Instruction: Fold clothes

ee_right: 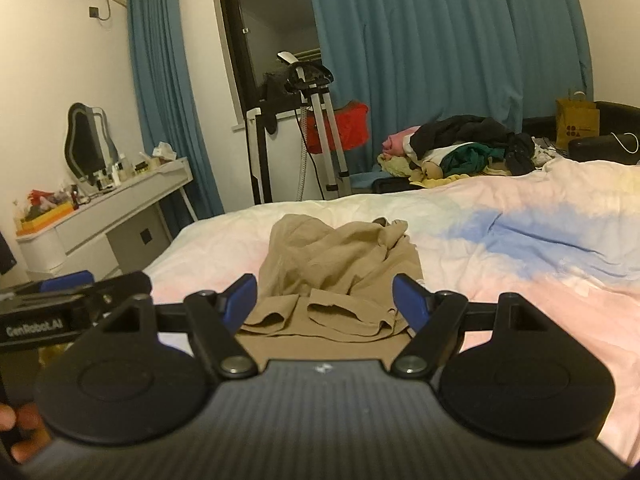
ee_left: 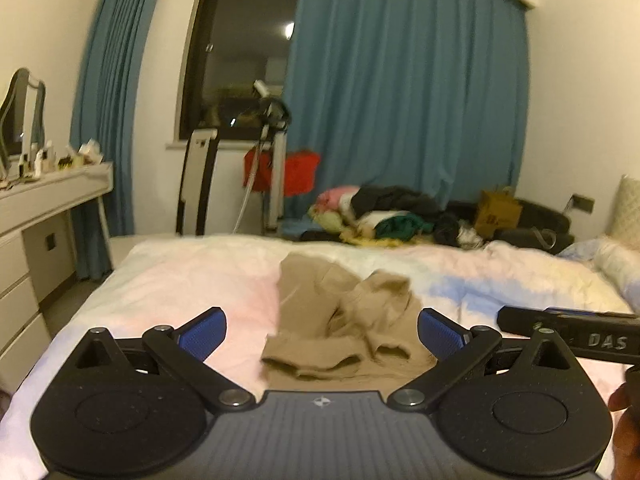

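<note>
On the pastel pink, blue and white bedsheet [ee_left: 192,276] a crumpled tan knit garment [ee_left: 344,320] is spread, its near hem cut off by both gripper bodies. The garment's type cannot be made out; two cuff-like openings are seen at its near edge. The left gripper [ee_left: 322,330] is held wide apart, blue textured pads [ee_left: 204,334] on either side of the cloth, nothing gripped. The right gripper [ee_right: 324,300] is likewise spread wide and empty, the garment [ee_right: 340,264] lying between its fingers. Whether the fingertips touch the fabric cannot be told. Each gripper is partly seen at the other view's edge, blurred. Open sheet is left on both sides of the garment. A heap of mixed clothes [ee_right: 460,148] is piled beyond the far bed edge, contents unclear. A white dresser [ee_right: 120,208] stands to the left.
</note>
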Demonstrator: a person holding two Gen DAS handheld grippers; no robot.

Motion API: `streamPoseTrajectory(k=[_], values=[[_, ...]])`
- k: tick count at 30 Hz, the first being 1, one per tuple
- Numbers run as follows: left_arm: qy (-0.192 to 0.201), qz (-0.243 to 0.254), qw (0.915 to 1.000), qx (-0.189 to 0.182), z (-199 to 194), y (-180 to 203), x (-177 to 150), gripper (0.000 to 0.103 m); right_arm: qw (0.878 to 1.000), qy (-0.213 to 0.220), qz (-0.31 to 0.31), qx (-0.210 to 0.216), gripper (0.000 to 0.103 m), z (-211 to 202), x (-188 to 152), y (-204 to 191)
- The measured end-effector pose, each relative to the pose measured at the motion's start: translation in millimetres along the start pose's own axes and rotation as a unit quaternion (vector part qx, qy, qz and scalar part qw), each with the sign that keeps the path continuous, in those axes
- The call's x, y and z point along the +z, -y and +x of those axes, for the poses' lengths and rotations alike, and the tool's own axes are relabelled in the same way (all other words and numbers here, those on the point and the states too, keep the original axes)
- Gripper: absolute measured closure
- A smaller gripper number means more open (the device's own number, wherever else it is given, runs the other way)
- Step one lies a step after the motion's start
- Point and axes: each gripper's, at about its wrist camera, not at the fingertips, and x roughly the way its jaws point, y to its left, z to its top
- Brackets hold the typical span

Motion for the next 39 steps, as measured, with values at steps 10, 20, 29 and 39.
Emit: streamPoseTrajectory(k=[10,20,29,39], values=[[-0.008,0.000,0.9999,0.011,4.7,-4.6,-8.5,0.002,1.000,0.005,-0.025,-0.014,0.027,0.1,-12.7,-6.5],[-0.043,0.022,0.9986,0.021,22.7,6.9,-23.7,0.001,1.000,-0.023,0.015,-0.011,0.027,4.0,-16.8,3.2],[-0.065,0.004,0.9973,0.035,31.6,5.6,-32.8,0.000,0.989,-0.084,0.122,0.011,0.027,13.4,-26.1,29.8],[-0.145,-0.109,0.9830,-0.026,54.5,-18.3,-43.3,0.000,0.878,-0.212,0.412,0.118,0.025,43.0,-83.2,72.8]])
